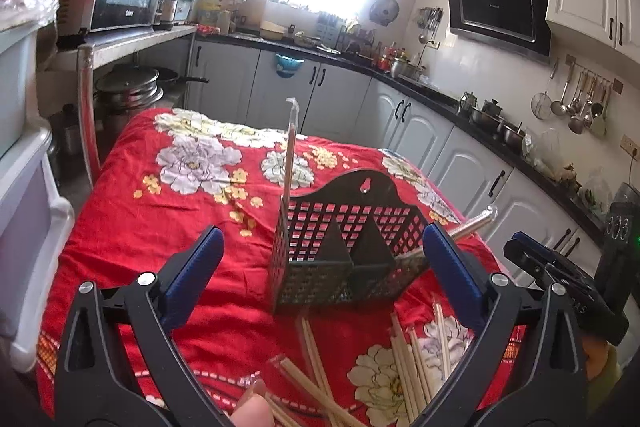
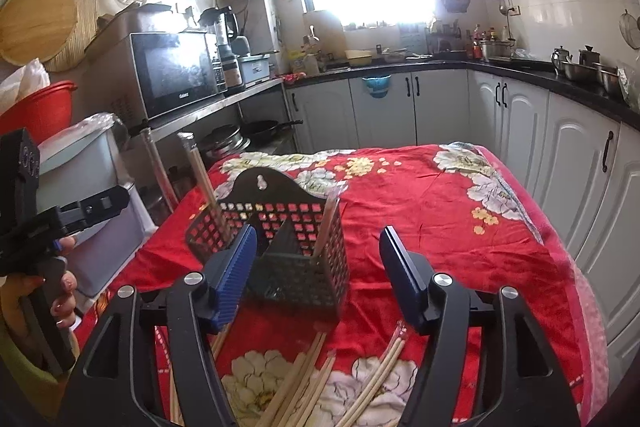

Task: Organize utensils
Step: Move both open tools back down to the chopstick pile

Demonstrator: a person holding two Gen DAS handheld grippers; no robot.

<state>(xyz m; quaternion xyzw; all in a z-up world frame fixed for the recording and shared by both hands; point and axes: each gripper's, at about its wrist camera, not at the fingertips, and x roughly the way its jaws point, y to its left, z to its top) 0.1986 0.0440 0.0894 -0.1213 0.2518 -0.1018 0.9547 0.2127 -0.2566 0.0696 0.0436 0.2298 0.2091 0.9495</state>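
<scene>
A black perforated utensil basket (image 1: 348, 251) with dividers stands on the red floral tablecloth (image 1: 160, 211); it also shows in the right wrist view (image 2: 280, 243). Wrapped chopsticks (image 1: 290, 155) stand upright in its left compartment, and another wrapped pair (image 1: 472, 225) leans out of its right side. Several loose wooden chopsticks (image 1: 408, 371) lie on the cloth in front of the basket, also seen in the right wrist view (image 2: 304, 383). My left gripper (image 1: 324, 259) is open, hovering before the basket. My right gripper (image 2: 318, 259) is open, also just before the basket above the loose chopsticks.
Plastic storage bins (image 2: 92, 195) stand left of the table. A microwave (image 2: 172, 71) sits on a steel shelf with pots beneath. Kitchen cabinets (image 2: 560, 155) and a dark counter with steel pots run along the back and right. The right gripper's body (image 1: 568, 275) sits right of the basket.
</scene>
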